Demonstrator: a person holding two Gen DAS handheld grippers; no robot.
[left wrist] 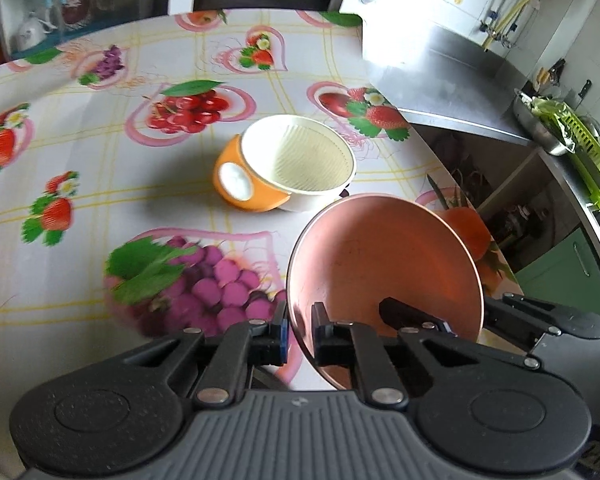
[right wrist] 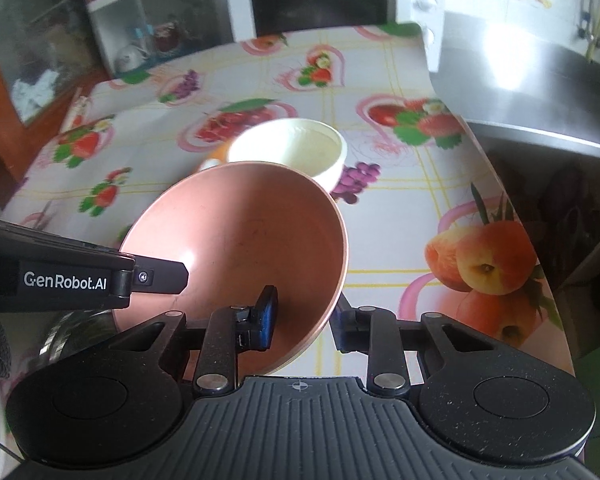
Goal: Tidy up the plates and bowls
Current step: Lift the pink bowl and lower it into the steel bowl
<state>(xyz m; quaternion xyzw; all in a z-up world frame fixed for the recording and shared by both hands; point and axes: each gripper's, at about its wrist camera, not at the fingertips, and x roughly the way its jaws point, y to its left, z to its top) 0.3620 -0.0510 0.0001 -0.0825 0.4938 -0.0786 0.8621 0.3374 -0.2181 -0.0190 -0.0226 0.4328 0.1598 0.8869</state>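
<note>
We have the pink bowl (right wrist: 236, 248) lifted lower centre, both the left hand-held gripper (left wrist: 298, 340) and right hand-held gripper (right wrist: 304, 320) pinching its rim; next, probably nest it into the cream bowl (left wrist: 300, 160) mid-counter (left wrist: 100, 200).

White "GenRobot.AI" lettering on the black body of the left tool (right wrist: 182, 278), no other text legible
</note>
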